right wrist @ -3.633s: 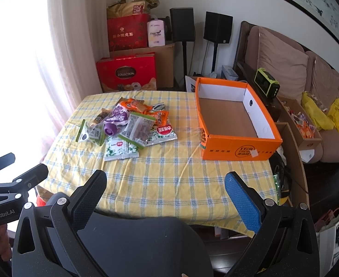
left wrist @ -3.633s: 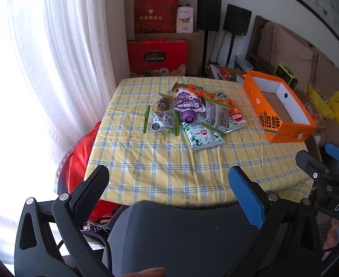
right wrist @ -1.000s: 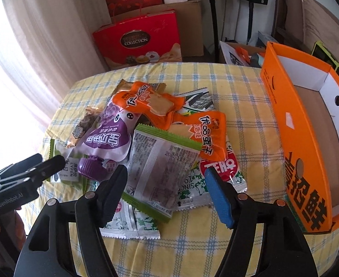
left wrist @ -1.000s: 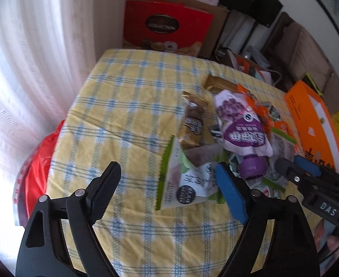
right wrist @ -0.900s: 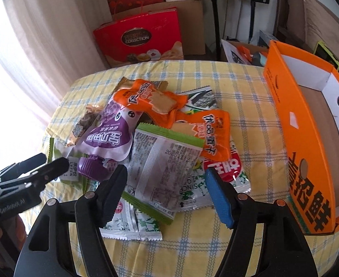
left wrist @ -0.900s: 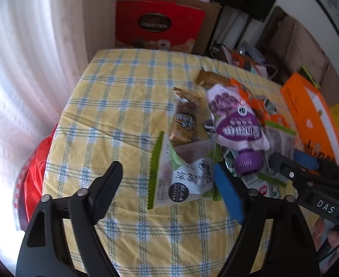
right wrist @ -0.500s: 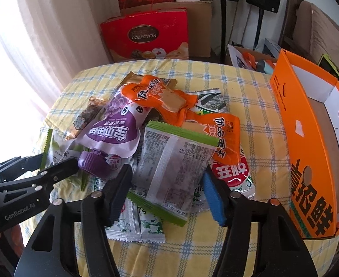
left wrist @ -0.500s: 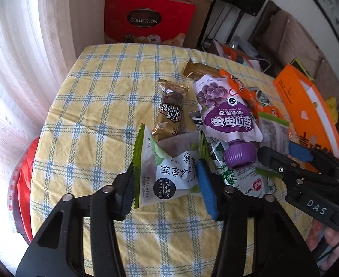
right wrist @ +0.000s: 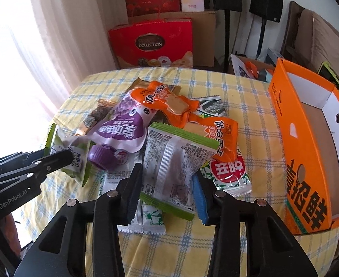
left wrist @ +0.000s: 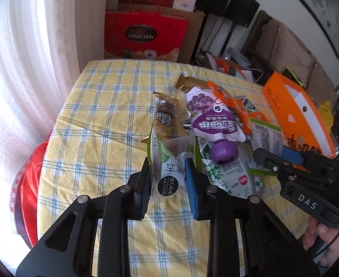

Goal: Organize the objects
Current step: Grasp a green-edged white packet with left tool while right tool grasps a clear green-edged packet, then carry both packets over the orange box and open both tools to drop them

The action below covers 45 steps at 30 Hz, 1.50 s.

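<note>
A pile of snack packets lies on the yellow checked tablecloth (left wrist: 100, 115). My left gripper (left wrist: 167, 173) is closing; its pads press a white, green-edged packet (left wrist: 169, 161) that buckles upward between them. My right gripper (right wrist: 168, 180) is also closing, both pads against a clear, green-edged packet (right wrist: 174, 161) lying on top of the pile. A purple jelly pouch (left wrist: 213, 124) with a screw cap lies between the two packets. A brown bar (left wrist: 164, 115) sits behind the left packet. The open orange box (right wrist: 307, 161) stands at the right of the table, its inside bare.
Orange packets (right wrist: 169, 101) and seaweed packs (right wrist: 229, 170) lie under and beside the held clear packet. White curtain (left wrist: 19, 69) hangs left of the table, a red bag (left wrist: 31, 173) below it. Red gift boxes (right wrist: 153, 43), speakers and a sofa stand behind.
Both grippers came from the near table edge in over the pile. Their jaws narrowed from wide apart to touching the packets; the left packet now stands buckled between the pads.
</note>
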### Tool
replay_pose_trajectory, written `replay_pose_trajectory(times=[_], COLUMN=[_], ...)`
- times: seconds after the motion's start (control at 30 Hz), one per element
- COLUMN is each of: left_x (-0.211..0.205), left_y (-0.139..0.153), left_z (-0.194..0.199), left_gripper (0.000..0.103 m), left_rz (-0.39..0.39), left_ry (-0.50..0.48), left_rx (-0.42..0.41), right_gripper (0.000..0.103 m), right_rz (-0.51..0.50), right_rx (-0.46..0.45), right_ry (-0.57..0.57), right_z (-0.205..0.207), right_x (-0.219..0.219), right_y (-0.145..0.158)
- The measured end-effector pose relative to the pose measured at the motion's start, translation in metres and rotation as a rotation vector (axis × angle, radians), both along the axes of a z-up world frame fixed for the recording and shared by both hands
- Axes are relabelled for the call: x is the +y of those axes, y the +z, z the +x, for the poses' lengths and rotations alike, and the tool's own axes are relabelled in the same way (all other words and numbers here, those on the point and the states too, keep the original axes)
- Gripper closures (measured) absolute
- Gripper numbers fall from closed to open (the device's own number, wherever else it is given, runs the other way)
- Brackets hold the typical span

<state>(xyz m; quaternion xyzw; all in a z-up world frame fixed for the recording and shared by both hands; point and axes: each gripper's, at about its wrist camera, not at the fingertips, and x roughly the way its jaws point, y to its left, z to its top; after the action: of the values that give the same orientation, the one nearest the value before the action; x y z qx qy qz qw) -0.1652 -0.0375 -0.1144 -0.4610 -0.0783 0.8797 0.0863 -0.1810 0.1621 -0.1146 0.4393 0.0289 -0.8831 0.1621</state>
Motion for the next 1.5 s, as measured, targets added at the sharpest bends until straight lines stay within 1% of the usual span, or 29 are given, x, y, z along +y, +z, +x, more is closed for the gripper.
replay_pose_trajectory(times=[0.3, 0.5, 0.8, 0.97, 1.23, 1.5], left_x=[0.000, 0.010, 0.033, 0.054, 0.098, 0.141], left_y=[0.033, 0.053, 0.077, 0.086, 0.103, 0.116], left_z=[0.015, 0.025, 0.031, 0.031, 0.028, 0.023], left_gripper=[0.078, 0.078, 0.078, 0.078, 0.077, 0.077], left_rz=[0.019, 0.011, 0.007, 0.004, -0.002, 0.007], left_ry=[0.010, -0.006, -0.031, -0.059, -0.119, -0.173], left_rx=[0.051, 0.088, 0.129, 0.142, 0.165, 0.182], right_gripper=[0.063, 0.063, 0.063, 0.063, 0.063, 0.063], right_rz=[-0.018, -0.029, -0.014, -0.003, 0.010, 0.021], right_rx=[0.046, 0.084, 0.138, 0.155, 0.174, 0.181], right_ry=[-0.006, -0.019, -0.045, -0.067, -0.111, -0.161], right_z=[0.016, 0.027, 0.039, 0.043, 0.046, 0.045], right_x=[0.010, 0.019, 0.038, 0.054, 0.087, 0.119], right_y=[0.026, 0.048, 0.076, 0.085, 0.099, 0.106])
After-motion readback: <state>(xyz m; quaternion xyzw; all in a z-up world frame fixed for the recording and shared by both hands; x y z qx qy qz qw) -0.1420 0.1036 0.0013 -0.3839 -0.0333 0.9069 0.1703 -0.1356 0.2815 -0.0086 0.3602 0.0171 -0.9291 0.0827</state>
